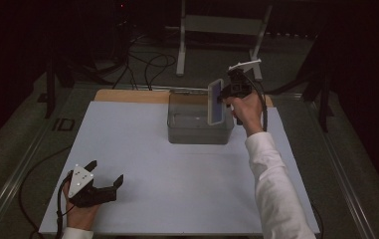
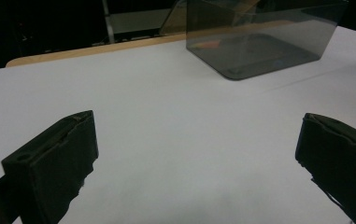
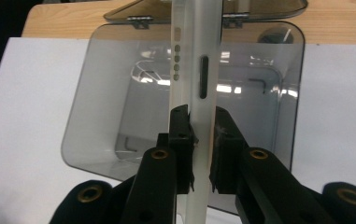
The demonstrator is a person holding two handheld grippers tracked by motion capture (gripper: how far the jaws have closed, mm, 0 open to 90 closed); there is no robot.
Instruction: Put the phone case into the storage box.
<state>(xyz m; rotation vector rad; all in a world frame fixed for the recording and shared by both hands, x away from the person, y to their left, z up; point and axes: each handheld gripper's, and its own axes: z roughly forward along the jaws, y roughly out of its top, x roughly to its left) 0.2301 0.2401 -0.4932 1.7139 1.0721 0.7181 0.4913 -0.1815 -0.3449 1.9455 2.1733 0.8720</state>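
Note:
A phone (image 1: 216, 102) with a blue face and a white case hangs upright over a smoky see-through box (image 1: 197, 130) at the back middle of the table. My right gripper (image 1: 224, 97) is shut on its edge from the right. In the right gripper view the phone (image 3: 196, 70) stands edge-on, its port slot and small holes showing, and the right gripper's (image 3: 199, 121) pads press on both of its faces above the box (image 3: 80, 102). My left gripper (image 1: 107, 171) rests near the table's front left, open with nothing between its jaws, and its own view shows the left gripper (image 2: 196, 119) facing the box (image 2: 259, 51).
The box's hinged lid (image 3: 269, 11) lies open behind it. A white sheet (image 1: 177, 189) covers the wooden table, whose bare strip (image 1: 127, 95) shows at the back. A metal stand (image 1: 217, 30) and cables sit on the floor beyond.

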